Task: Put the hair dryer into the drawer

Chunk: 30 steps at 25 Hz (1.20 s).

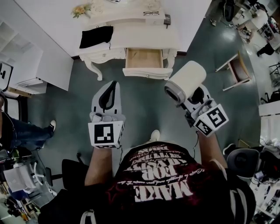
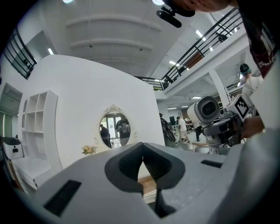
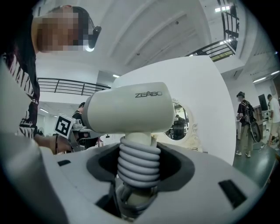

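Note:
A cream hair dryer point(image 1: 186, 80) is held up in the air, and my right gripper point(image 1: 195, 99) is shut on its ribbed handle point(image 3: 139, 162). The dryer's barrel point(image 3: 129, 109) lies crosswise above the jaws. The white dressing table point(image 1: 144, 36) stands ahead, and its wooden drawer point(image 1: 144, 58) is pulled open and looks empty. My left gripper point(image 1: 110, 92) hangs over the floor in front of the table, shut with nothing in it; its jaws meet at the tip. The left gripper view shows the dryer point(image 2: 205, 110) off to the right and the drawer point(image 2: 149, 184) through the jaw gap.
On the tabletop lie a black cloth point(image 1: 96, 36), glasses point(image 1: 151, 13) and flowers point(image 1: 80, 9). An oval mirror point(image 2: 114, 129) hangs on the wall behind. A wooden chair point(image 1: 236, 70) stands to the right, a white shelf unit point(image 1: 26, 65) to the left. A person's leg point(image 1: 30, 131) is at the left.

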Motion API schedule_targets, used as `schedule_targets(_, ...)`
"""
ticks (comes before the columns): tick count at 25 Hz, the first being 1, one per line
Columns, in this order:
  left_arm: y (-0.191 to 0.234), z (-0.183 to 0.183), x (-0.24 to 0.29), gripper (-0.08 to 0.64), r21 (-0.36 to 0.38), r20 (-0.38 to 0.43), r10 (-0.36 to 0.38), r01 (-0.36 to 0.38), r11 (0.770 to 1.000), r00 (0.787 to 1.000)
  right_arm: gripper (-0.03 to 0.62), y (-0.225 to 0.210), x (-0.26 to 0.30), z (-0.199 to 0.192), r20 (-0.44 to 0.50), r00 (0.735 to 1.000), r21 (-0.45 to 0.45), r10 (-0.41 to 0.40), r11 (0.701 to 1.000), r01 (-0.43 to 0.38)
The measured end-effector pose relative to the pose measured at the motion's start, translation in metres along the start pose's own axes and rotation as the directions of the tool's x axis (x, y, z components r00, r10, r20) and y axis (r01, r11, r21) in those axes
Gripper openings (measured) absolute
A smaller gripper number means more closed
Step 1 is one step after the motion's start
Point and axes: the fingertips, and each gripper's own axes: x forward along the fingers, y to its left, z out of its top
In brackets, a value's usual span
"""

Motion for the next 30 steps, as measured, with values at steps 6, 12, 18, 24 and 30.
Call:
schedule_targets(6,-0.007,0.016,0.02,0.006,-0.002,0.034,0.033,-0.033,0.999,0.999,0.23,-0.027,0.005,0.004,0.0,0.999,0.0,0.036,0.999,-0.036)
schedule_targets(12,-0.017,0.015,0.022,0.005,0.009,0.039,0.051,-0.052,0.999,0.998,0.23,-0.044,0.005,0.003,-0.019,0.998,-0.004,0.062,0.998,-0.062)
schedule_targets(18,-0.008,0.012,0.021,0.005,-0.011,0.027,0.083,-0.083,0.996,0.996,0.23,-0.05,0.008,0.004,-0.018,0.998,0.024,0.066,0.998,-0.066)
schedule_targets(24,-0.009,0.0,0.023,0.005,-0.018,0.0,0.059,-0.059,0.998,0.998,0.23,-0.047,0.005,-0.004,-0.029,0.999,0.039,0.046,0.998,-0.045)
schedule_targets(30,-0.011,0.0,0.035,0.005,0.001,-0.005,0.015,-0.015,1.0,1.0,0.23,-0.057,0.006,-0.008,-0.022,1.0,0.064,0.008,0.998,-0.007)
